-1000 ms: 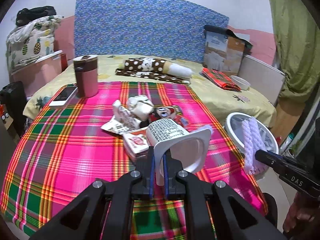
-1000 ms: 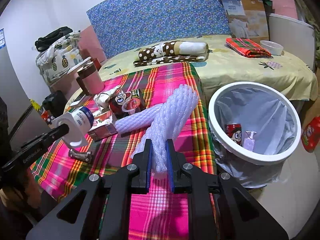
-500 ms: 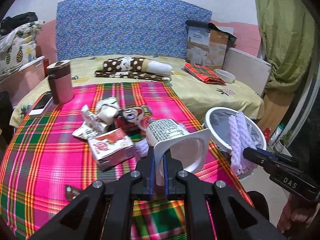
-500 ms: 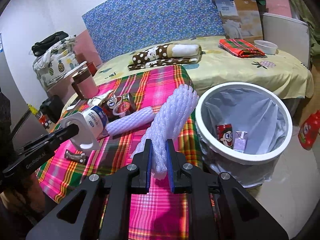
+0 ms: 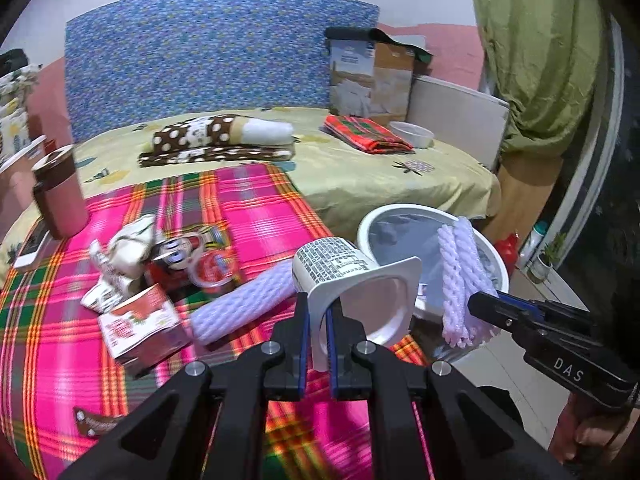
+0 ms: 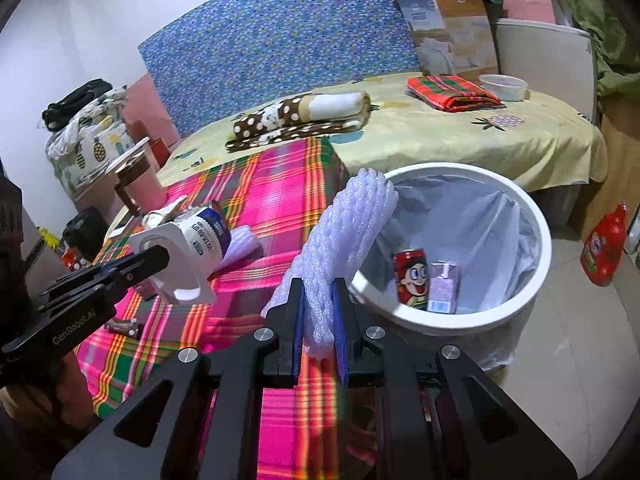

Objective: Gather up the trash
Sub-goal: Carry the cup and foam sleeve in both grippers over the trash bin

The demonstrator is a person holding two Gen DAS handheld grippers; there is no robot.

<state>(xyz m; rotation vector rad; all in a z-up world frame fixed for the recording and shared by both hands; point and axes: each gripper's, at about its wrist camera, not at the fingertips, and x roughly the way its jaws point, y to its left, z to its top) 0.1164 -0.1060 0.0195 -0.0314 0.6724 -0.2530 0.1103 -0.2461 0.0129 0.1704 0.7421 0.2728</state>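
My left gripper (image 5: 316, 322) is shut on the rim of a white yogurt cup (image 5: 352, 280), held above the plaid cloth beside the white trash bin (image 5: 400, 212). The same cup (image 6: 188, 256) shows at the left of the right wrist view. My right gripper (image 6: 318, 316) is shut on a white foam net sleeve (image 6: 348, 228), whose top leans against the trash bin's rim (image 6: 536, 280). That sleeve (image 5: 460, 276) hangs over the bin in the left wrist view. A red can (image 6: 412, 276) and a small carton (image 6: 444, 286) lie in the bin.
On the plaid cloth (image 5: 256, 208) lie a second foam sleeve (image 5: 244, 304), a red-and-white carton (image 5: 140, 324), crumpled wrappers (image 5: 128, 248) and a red can (image 5: 180, 256). A pink tumbler (image 5: 60, 196) stands far left. A red bottle (image 6: 604, 244) stands on the floor.
Both grippers have moved right toward the bin with their loads. The foam sleeve now leans on the bin's rim, and the cup sits close beside the bin.
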